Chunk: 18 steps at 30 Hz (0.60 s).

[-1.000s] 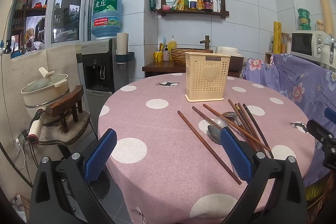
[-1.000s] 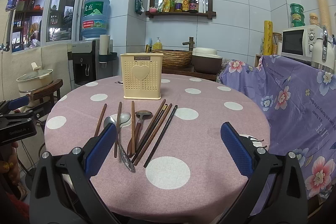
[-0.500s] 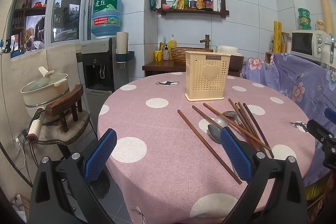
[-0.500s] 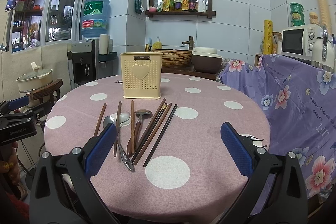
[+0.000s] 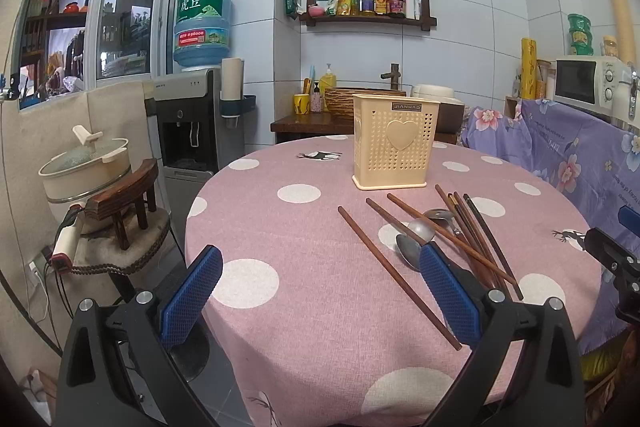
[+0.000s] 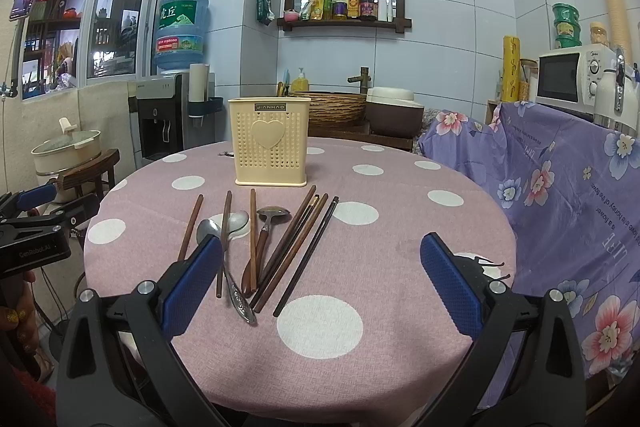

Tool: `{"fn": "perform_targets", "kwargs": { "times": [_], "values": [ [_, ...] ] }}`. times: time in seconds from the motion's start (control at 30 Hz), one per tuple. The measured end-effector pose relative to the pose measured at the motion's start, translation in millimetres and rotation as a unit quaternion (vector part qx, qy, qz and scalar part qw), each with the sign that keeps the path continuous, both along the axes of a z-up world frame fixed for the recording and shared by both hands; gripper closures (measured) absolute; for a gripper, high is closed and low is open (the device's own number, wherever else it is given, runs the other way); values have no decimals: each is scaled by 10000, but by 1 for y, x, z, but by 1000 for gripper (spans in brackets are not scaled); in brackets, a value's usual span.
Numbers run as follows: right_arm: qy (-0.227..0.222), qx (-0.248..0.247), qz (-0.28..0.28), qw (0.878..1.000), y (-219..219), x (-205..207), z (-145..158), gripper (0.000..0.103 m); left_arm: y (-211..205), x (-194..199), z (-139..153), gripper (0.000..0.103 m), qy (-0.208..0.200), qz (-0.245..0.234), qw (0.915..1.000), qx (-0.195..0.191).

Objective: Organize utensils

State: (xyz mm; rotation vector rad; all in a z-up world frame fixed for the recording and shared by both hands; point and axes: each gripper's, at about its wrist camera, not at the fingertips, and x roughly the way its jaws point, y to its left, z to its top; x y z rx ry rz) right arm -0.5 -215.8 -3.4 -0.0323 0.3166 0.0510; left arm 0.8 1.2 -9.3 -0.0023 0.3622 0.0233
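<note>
A cream perforated utensil holder [image 5: 394,142] [image 6: 271,142] with a heart on its front stands upright on the round pink polka-dot table [image 5: 304,267] [image 6: 400,239]. In front of it lie several brown chopsticks [image 6: 294,251] [image 5: 396,273], a metal spoon [image 6: 224,259] [image 5: 412,243] and a wooden-handled spoon [image 6: 266,235]. My left gripper [image 5: 320,299] is open and empty at the table's left front edge. My right gripper [image 6: 320,287] is open and empty, hovering over the near ends of the utensils.
A stool with a pot [image 5: 86,167] stands left of the table. A water dispenser [image 5: 196,123] stands behind it. A purple floral cloth [image 6: 560,195] covers furniture at the right, under a microwave [image 6: 576,79]. A basket and cooker [image 6: 392,111] sit behind the table.
</note>
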Motion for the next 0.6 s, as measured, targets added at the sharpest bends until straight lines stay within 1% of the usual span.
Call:
{"fn": "perform_targets", "kwargs": {
  "times": [0.5,0.6],
  "values": [
    [44,7,-2,10000,0,2,-3,5,0,1,-3,5,35,-4,10000,-1],
    [69,-33,-26,10000,1,3,-5,5,0,4,-5,5,142,-71,9999,-40]
  ]
}}
